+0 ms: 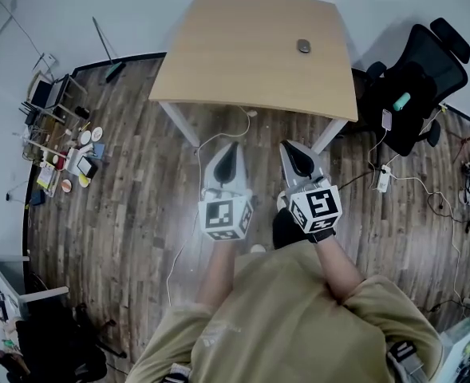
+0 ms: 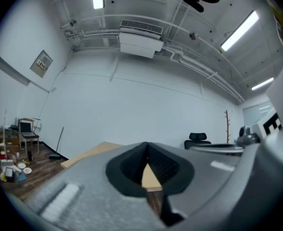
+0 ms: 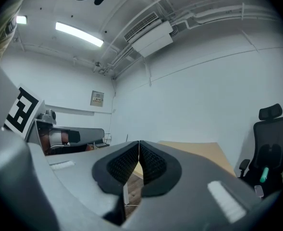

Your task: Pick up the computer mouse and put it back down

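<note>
We hold the left claw (image 1: 233,147) and the right claw (image 1: 287,147) side by side in front of us, both pointing level toward the light wooden rectangular tabletop (image 1: 242,54). In the head view their tips lie just short of its near edge, over the dark wood-plank floor (image 1: 123,182). Seen from its own camera, the left claw (image 2: 147,150) has its black ribbed pads meeting at the tips, so it is closed, and we see nothing caught between them, only a sliver of tabletop through the gap behind the tips. The right claw (image 3: 139,148) looks the same in its own view: pads pressed together at the front, closed and empty. The small dark computer mouse (image 1: 303,46) lies on the far right part of the tabletop, near the back edge, well apart from both claws and touched by neither. Each claw carries its white cube with black square markers, the left one (image 1: 225,216) and the right one (image 1: 317,206), close to our wrists, above our olive-green shirt (image 1: 290,325). A black high-backed office chair (image 1: 414,86) stands just beside the tabletop's right end, and it shows again at the right of the right gripper view. A thin white cable (image 1: 188,214) trails across the floor beside the left claw.
</note>
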Demonstrator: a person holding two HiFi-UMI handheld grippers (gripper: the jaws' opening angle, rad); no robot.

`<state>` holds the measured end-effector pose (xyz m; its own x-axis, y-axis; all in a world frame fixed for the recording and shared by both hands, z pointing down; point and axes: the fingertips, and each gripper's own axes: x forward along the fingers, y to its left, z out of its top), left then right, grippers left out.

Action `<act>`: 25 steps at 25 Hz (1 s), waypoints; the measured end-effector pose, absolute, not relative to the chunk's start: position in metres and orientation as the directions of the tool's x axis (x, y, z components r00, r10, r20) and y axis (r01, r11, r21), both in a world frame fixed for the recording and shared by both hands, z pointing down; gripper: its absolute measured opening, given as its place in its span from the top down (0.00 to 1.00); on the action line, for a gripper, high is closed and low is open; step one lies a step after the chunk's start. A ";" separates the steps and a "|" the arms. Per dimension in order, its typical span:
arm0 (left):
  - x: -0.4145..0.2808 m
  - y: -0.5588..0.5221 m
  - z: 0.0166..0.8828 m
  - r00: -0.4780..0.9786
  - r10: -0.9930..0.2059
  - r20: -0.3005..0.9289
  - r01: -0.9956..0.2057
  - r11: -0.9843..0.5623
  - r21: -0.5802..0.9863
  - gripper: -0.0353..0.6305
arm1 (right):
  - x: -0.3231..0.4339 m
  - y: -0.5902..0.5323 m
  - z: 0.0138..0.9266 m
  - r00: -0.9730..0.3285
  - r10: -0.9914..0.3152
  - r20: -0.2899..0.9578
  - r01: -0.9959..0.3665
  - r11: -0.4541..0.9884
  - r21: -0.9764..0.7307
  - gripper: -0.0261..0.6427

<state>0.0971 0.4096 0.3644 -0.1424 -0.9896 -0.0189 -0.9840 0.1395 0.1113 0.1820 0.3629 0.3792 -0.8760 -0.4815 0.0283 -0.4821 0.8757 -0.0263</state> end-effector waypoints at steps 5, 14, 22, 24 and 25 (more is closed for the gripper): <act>0.082 0.328 0.356 -0.132 -0.991 -0.021 -0.990 0.131 0.059 0.94 | 0.161 0.277 0.380 -0.867 -0.495 0.061 -0.497 0.867 -0.029 0.95; 0.066 0.181 0.338 -0.155 -0.988 -0.004 -0.987 0.154 0.042 0.94 | 0.148 0.132 0.366 -0.871 -0.485 0.079 -0.490 0.871 -0.048 0.95; 0.070 0.109 0.375 -0.148 -0.985 0.087 -0.987 0.152 0.043 0.94 | 0.158 0.050 0.394 -0.851 -0.518 0.084 -0.525 0.843 -0.120 0.94; 0.064 0.100 0.383 -0.140 -0.984 0.111 -0.988 0.145 0.048 0.94 | 0.152 0.044 0.404 -0.848 -0.519 0.108 -0.530 0.836 -0.139 0.94; 0.060 0.095 0.386 -0.132 -0.984 0.120 -0.989 0.139 0.050 0.94 | 0.149 0.042 0.408 -0.845 -0.521 0.118 -0.534 0.834 -0.142 0.94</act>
<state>0.0603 0.0947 0.3859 -0.1321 -0.9839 0.1201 -0.9890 0.1389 0.0502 0.1494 0.0416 0.4082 -0.8453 -0.5210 0.1185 -0.5337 0.8336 -0.1423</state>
